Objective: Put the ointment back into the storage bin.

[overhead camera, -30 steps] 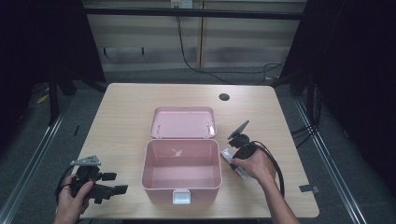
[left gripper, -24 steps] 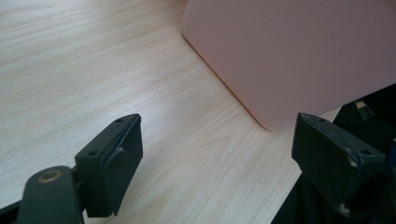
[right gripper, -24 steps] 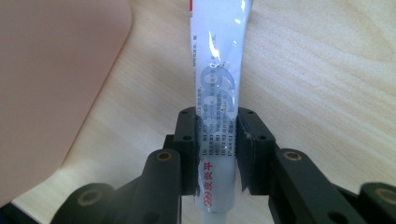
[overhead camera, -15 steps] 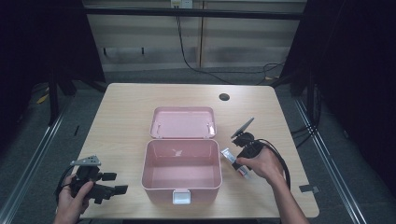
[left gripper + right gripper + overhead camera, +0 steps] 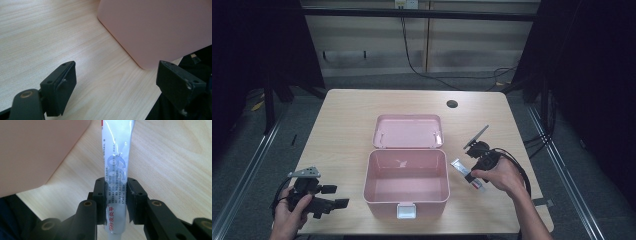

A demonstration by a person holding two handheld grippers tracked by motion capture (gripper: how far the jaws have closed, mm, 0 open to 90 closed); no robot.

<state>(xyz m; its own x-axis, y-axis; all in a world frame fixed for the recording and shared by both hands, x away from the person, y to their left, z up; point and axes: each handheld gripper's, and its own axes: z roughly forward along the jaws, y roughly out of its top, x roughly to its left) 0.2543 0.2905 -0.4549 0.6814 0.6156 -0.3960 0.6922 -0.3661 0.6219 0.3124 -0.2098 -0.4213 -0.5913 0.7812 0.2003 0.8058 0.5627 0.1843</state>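
Right gripper [image 5: 116, 195]: jaws clamped on the white tube [image 5: 116, 157], to the right of the box.
Tube: held near its lower end, above the table [image 5: 342, 130].
Left gripper [image 5: 116, 82]: jaws wide apart, nothing between them.
Pink box [image 5: 407, 185]: lid open, centre of table.

The box [image 5: 406, 185] and its opened lid [image 5: 408, 131] are coloured pale pink, with a white latch [image 5: 406, 211]. The tube [image 5: 115, 170] is printed silver-white with a blue swirl, dark small print and red characters. Both hand-held grippers, left [image 5: 117, 85] and right [image 5: 116, 200], are finished black. The counter [image 5: 342, 130] is patterned in light wood grain.
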